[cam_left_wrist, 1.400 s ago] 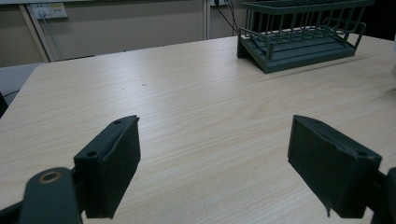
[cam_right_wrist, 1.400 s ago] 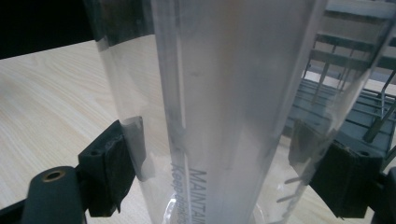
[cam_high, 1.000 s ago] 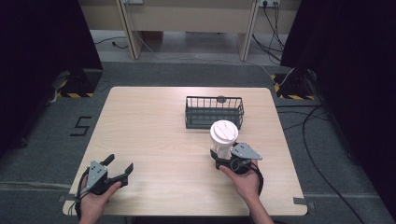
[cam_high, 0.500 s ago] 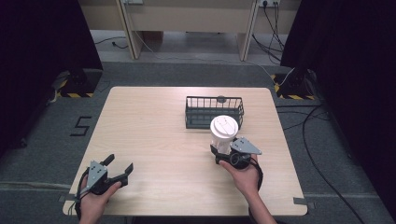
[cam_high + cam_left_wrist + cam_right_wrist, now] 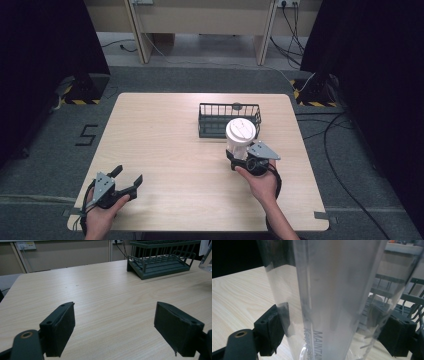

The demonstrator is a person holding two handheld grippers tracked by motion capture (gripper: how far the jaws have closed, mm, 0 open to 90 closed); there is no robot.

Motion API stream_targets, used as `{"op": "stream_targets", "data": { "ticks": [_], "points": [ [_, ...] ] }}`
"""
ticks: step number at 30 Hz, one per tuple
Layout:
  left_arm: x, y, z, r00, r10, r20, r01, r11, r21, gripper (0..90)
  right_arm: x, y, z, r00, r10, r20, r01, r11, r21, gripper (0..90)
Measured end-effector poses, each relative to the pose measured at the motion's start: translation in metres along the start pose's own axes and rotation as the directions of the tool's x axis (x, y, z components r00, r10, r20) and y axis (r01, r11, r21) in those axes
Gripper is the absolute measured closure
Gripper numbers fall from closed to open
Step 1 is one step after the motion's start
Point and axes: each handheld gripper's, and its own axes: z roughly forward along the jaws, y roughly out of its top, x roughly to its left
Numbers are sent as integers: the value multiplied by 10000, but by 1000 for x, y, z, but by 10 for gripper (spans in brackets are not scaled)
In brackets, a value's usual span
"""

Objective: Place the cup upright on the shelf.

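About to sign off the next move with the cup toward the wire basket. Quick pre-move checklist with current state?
1. Right gripper shut on the clear cup: ok; in the right gripper view both pads press its wall.
2. Cup upright, white lid seated: ok in the high view.
3. Wire basket free to receive: cannot tell; a small dark thing sits at its far rim, and the cup hides its right part.
4. Left gripper clear of the path: ok; open, empty, at the table's near left corner.
5. Cup contents: cannot tell.
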Motion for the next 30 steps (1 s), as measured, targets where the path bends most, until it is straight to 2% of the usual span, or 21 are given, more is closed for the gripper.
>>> {"op": "stream_targets", "data": {
  "ticks": [30],
  "points": [
    [0, 0, 0, 10000, -15, 37, 15, 10000, -11, 166, -14, 19, 11, 9998, 8, 205, -7, 10000, -7, 186]
  ]
}}
